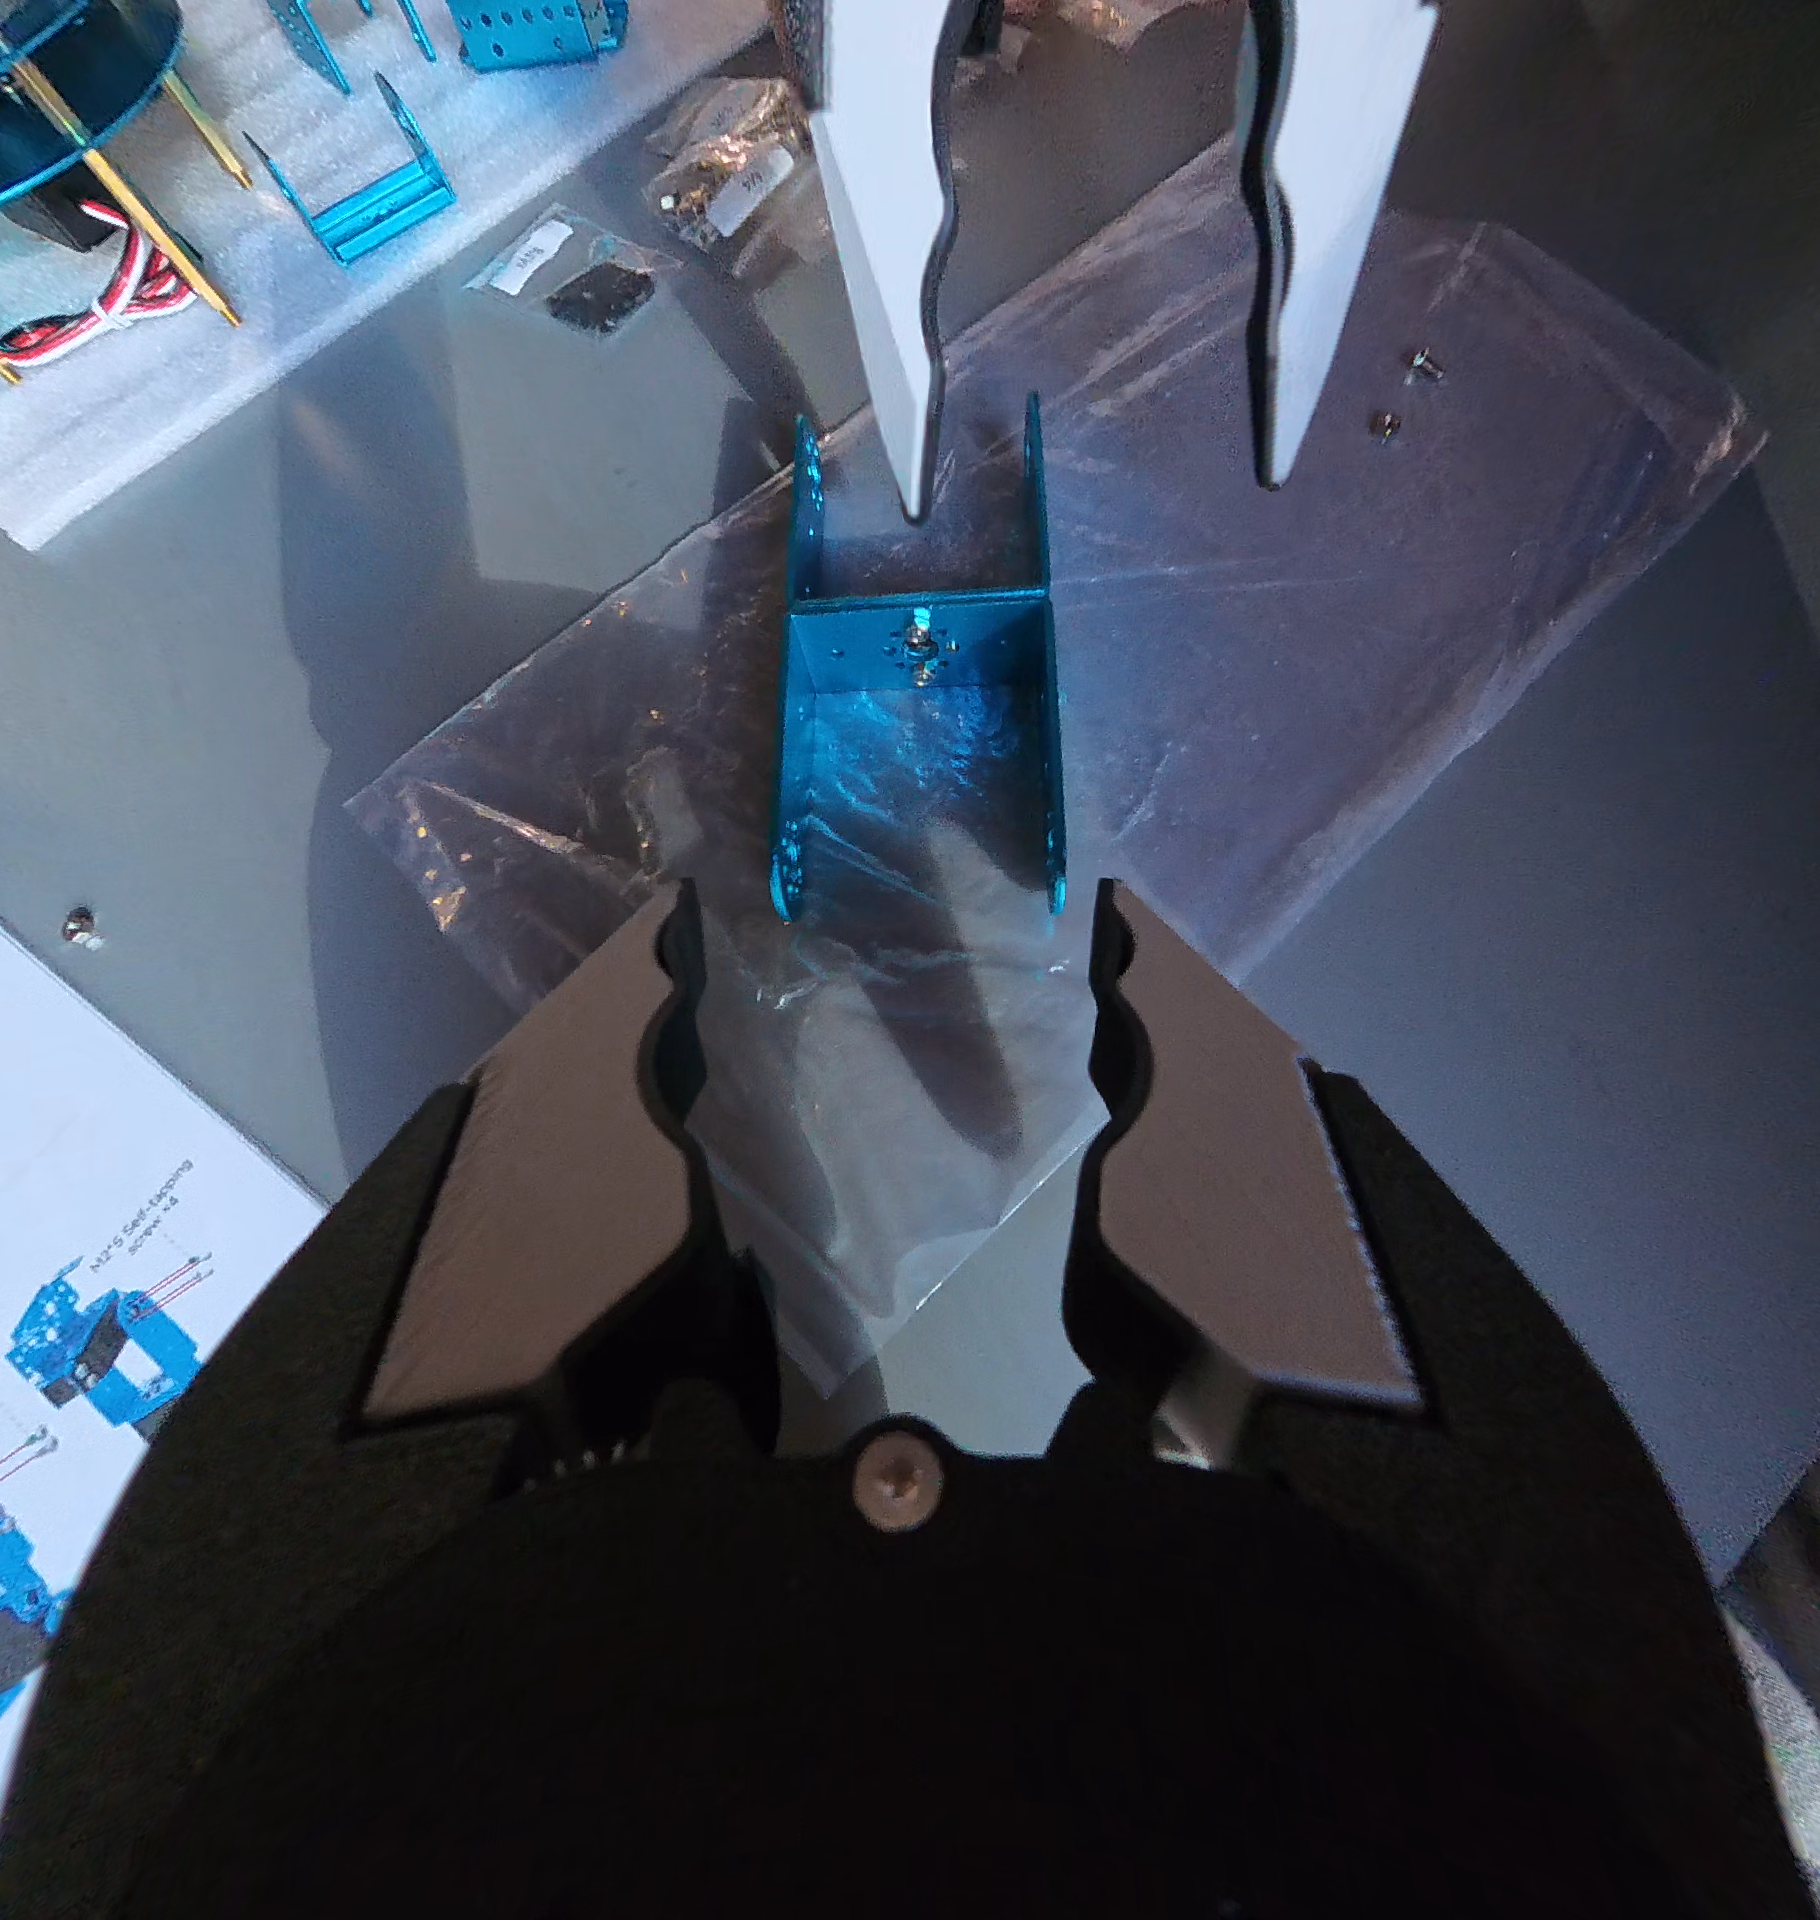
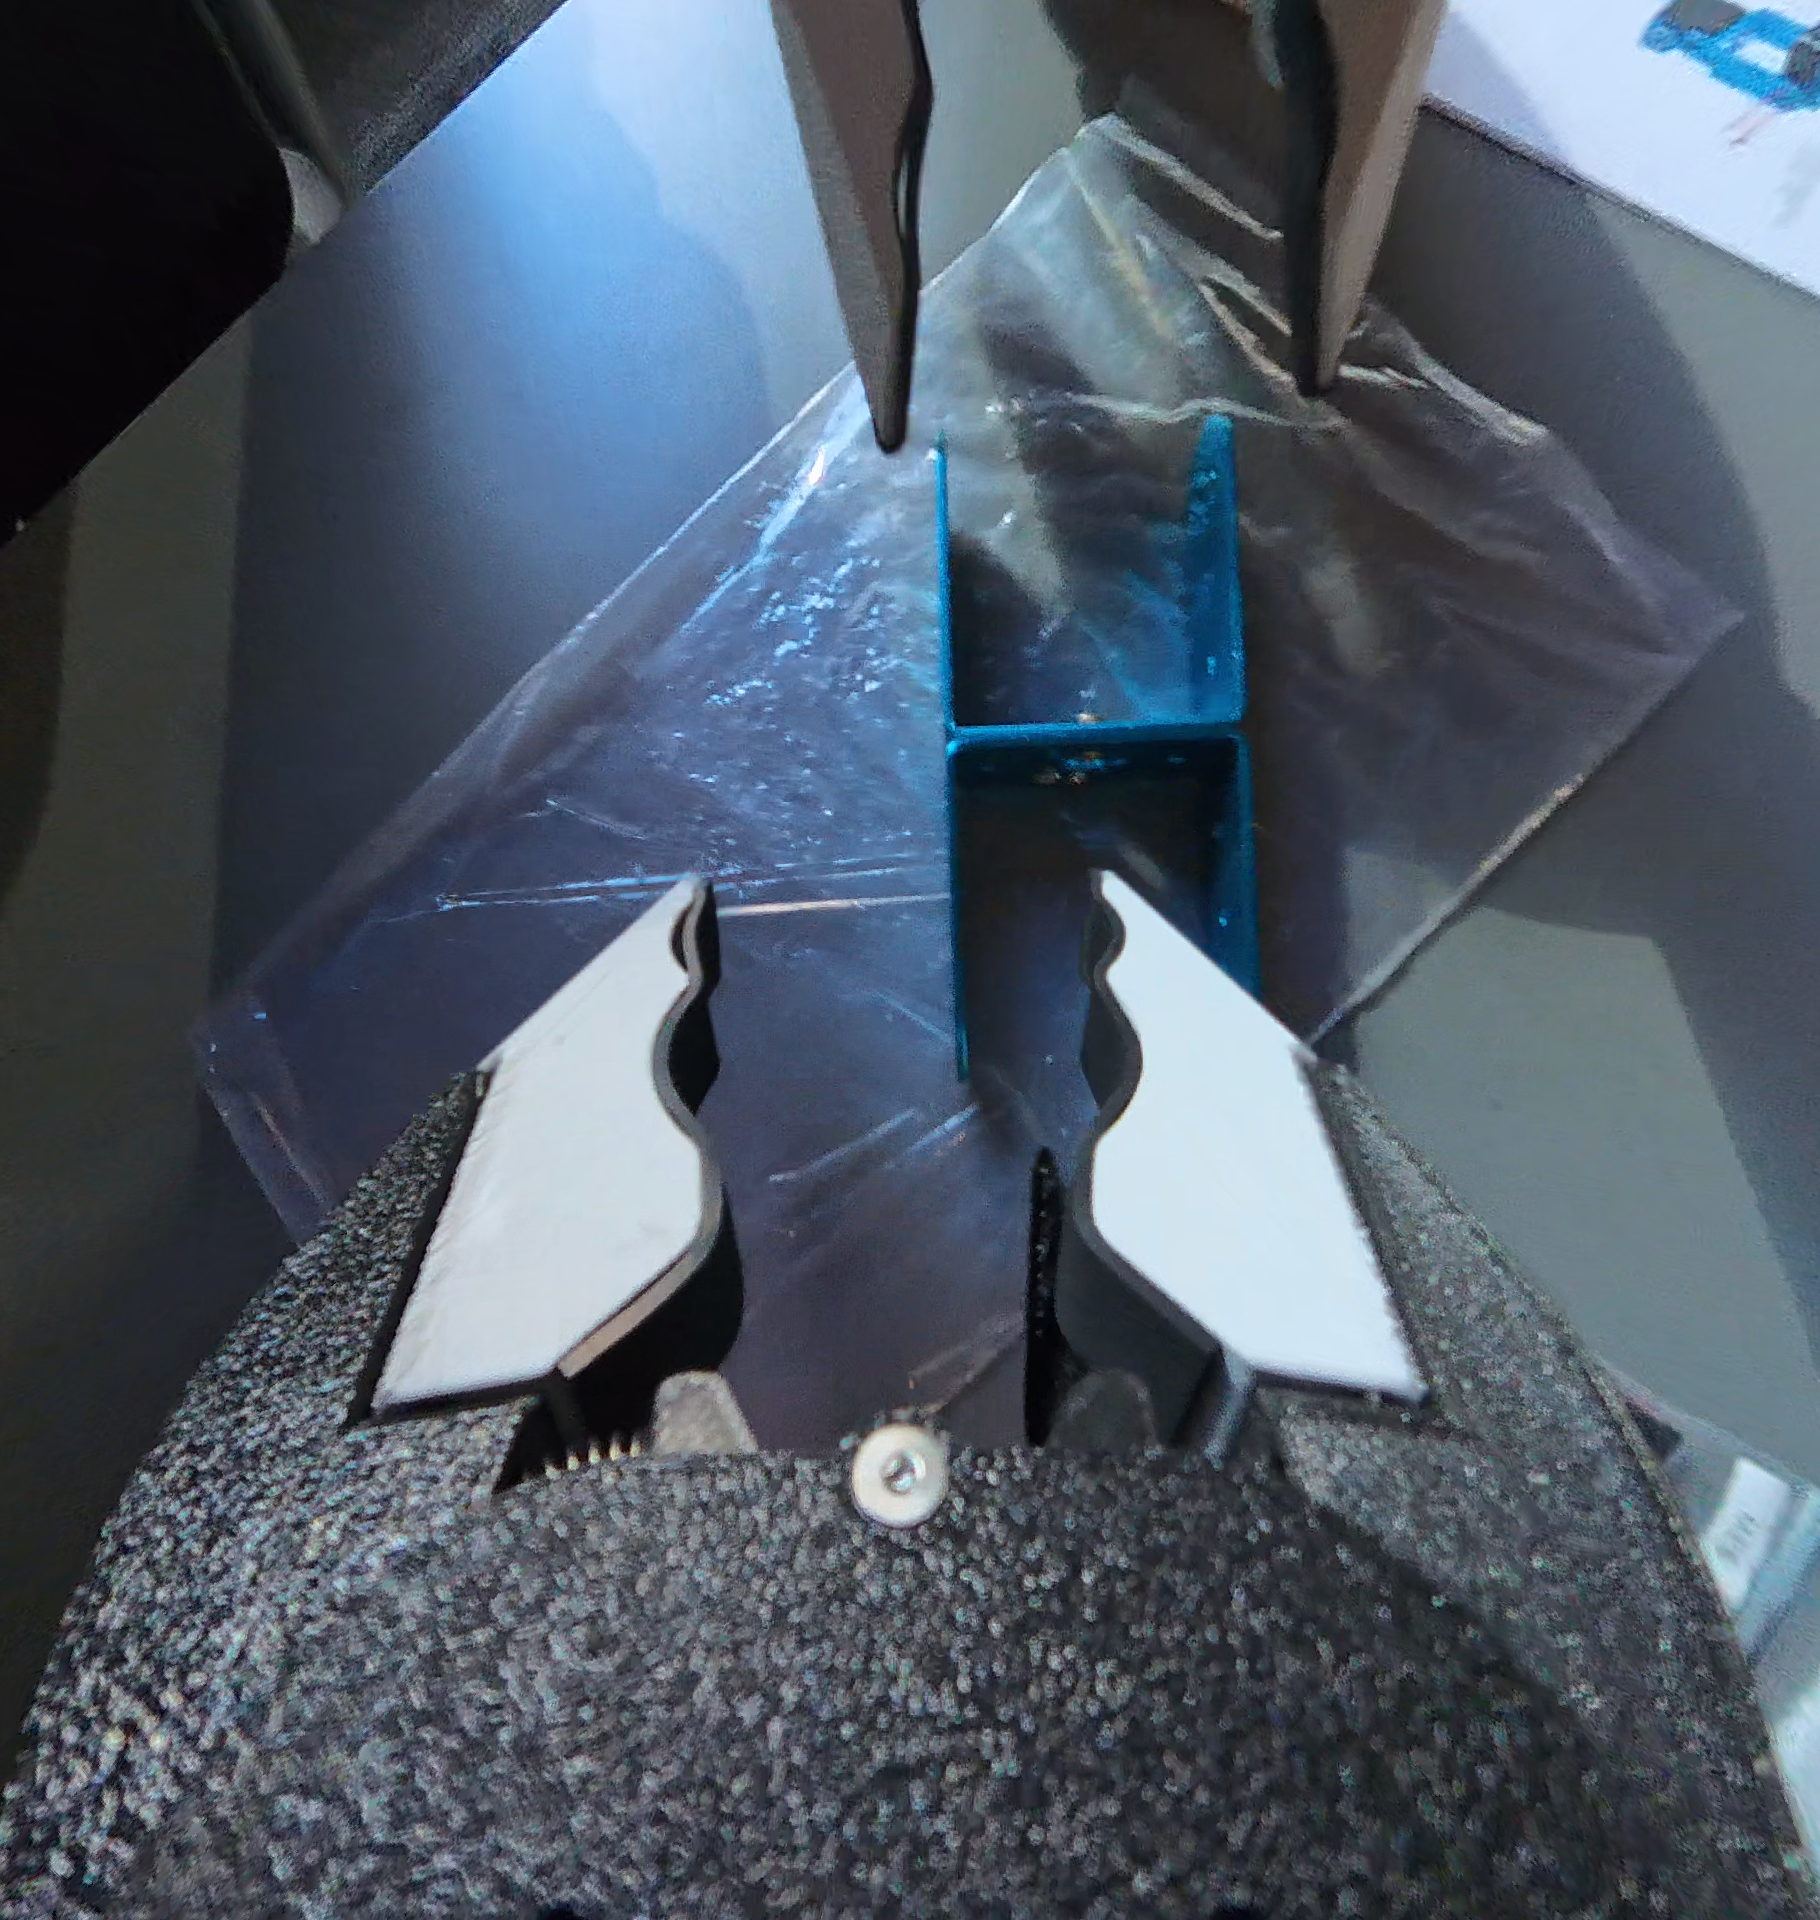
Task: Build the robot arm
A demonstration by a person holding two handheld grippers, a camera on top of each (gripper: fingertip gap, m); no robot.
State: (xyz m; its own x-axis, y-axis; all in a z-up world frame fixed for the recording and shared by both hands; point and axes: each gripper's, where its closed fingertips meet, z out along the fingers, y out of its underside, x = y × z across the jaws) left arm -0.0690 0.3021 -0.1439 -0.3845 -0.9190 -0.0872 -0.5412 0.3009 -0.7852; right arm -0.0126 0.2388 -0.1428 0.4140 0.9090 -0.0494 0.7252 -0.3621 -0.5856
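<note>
My left fingers (image 1: pixel 890 894) and right fingers (image 2: pixel 901 883) both gape empty; the blue bracket (image 1: pixel 921 686) lies between them on a clear bag (image 1: pixel 1301 623) on the bench (image 1: pixel 314 644); neither touches it.

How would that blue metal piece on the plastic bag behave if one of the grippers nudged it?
The blue bracket looks like thin bent sheet metal, so probably stiff and light. It rests on a clear plastic bag, which looks slick, so it would likely slide, maybe dragging the bag along. Its flat edges give it nothing to roll on, though its tall side walls might tip.
</note>
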